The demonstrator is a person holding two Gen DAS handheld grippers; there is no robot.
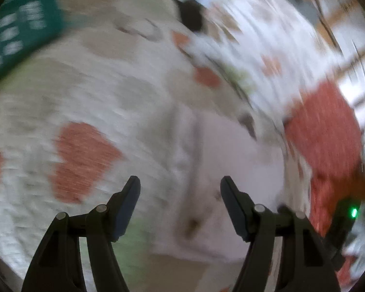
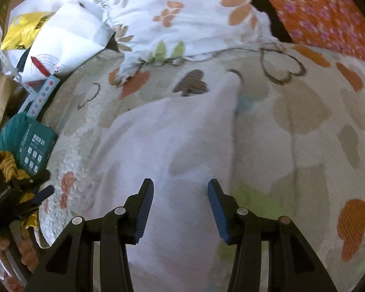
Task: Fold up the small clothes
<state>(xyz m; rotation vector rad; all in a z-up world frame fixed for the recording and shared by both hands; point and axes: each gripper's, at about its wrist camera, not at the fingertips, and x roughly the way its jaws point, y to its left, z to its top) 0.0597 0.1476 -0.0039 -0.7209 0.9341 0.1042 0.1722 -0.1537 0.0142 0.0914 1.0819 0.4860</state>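
My right gripper (image 2: 180, 209) hangs released over a pale lilac garment (image 2: 172, 150) spread on the heart-print bedspread (image 2: 304, 126). My left gripper (image 1: 180, 206), also released and blurred, faces the garment. Next, I judge: pinch an edge to fold.

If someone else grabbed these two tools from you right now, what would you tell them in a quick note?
Left hand-held gripper: open, empty, above the pale garment; its view is blurred.
Right hand-held gripper: open, empty, over the same pale garment.
The garment lies on the heart-patterned bedspread, partly spread, one edge raised in a ridge. A teal box sits at the bed's edge.
Done: no finished fold can be made out.
Left: grip the edges, fold, flatten.
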